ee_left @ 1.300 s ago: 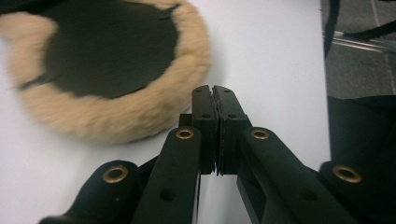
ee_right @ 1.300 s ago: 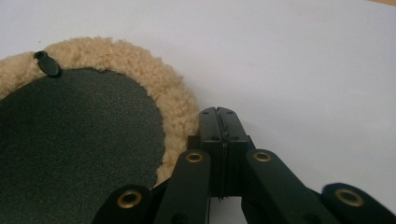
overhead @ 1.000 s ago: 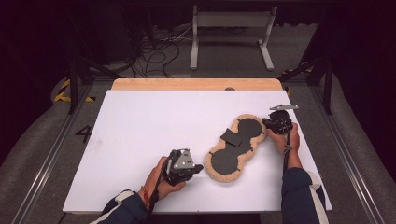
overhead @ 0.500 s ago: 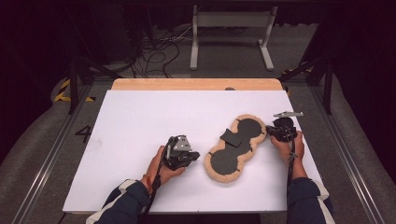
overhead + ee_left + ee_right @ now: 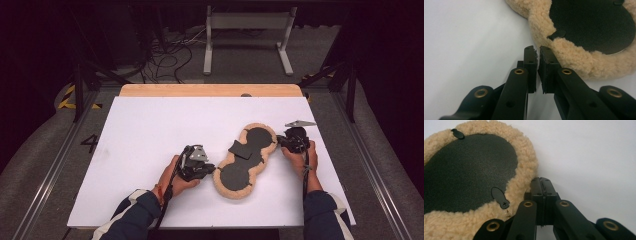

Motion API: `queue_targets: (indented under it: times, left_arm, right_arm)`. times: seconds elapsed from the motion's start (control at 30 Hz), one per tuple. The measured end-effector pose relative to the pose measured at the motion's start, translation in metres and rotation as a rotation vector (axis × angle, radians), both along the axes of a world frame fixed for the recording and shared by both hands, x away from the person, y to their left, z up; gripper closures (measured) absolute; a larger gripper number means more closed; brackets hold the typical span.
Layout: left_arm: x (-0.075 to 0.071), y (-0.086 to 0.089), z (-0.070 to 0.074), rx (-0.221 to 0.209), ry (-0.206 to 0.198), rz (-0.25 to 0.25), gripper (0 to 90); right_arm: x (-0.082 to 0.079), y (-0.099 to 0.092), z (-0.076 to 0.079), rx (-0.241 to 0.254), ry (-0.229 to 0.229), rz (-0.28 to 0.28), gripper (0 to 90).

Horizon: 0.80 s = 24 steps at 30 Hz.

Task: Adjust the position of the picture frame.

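Fleece pad (image 5: 246,162), tan pile, two-lobed like a figure eight, lies flat on the white tabletop (image 5: 150,130) between the two claws; each lobe carries a dark round patch; a small dark flap (image 5: 239,148) lies across the narrow waist.

Left claw (image 5: 212,171) sits low over the tabletop just at the near lobe's edge, held in the person's left hand (image 5: 172,179); in the left gripper view its tips (image 5: 537,53) stand a narrow slit apart with nothing between them; the jaws have just been opening a little; fleece rim lies just ahead and to one side of the tips, touching or nearly so, cannot tell which; a small dark tab (image 5: 556,34) pokes over the pile just beyond the tips.

Right claw (image 5: 281,141) rests at the far lobe's outer edge, gripped by the right hand (image 5: 300,156); grey three-cornered plate (image 5: 300,123) rides on top; in the right gripper view the tips (image 5: 541,180) are clenched flat together on nothing; fleece rim presses right against the side of one jaw; a dark oval tab with a screw head (image 5: 500,197) lies on the pile just beside that jaw; a second tab (image 5: 457,133) sits well off on the lobe's far rim.

Both dark sleeves come in from the near edge of the tabletop; bare white surface on the outer side of each claw.
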<state>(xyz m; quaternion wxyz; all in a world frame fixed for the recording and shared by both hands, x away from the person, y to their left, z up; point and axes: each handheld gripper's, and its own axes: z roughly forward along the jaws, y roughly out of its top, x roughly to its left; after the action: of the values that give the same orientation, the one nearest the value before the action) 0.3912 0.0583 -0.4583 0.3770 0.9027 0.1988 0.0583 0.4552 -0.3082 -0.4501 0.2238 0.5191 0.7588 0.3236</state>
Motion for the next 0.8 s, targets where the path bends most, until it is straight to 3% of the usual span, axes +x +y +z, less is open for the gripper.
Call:
queue_targets:
  times: [0.23,0.63,0.8]
  left_arm:
    - [-0.006,0.011,-0.004,-0.02,0.012,-0.006,84.6]
    - [-0.029,0.028,-0.002,0.013,0.007,-0.047,86.1]
    - [-0.037,0.031,-0.002,0.006,0.011,-0.055,87.0]
  right_arm:
    - [-0.002,0.017,-0.001,0.004,0.003,0.032,90.0]
    - [-0.01,0.056,-0.004,0.022,-0.013,0.131,90.0]
    - [-0.015,0.069,-0.004,0.015,-0.011,0.178,90.0]
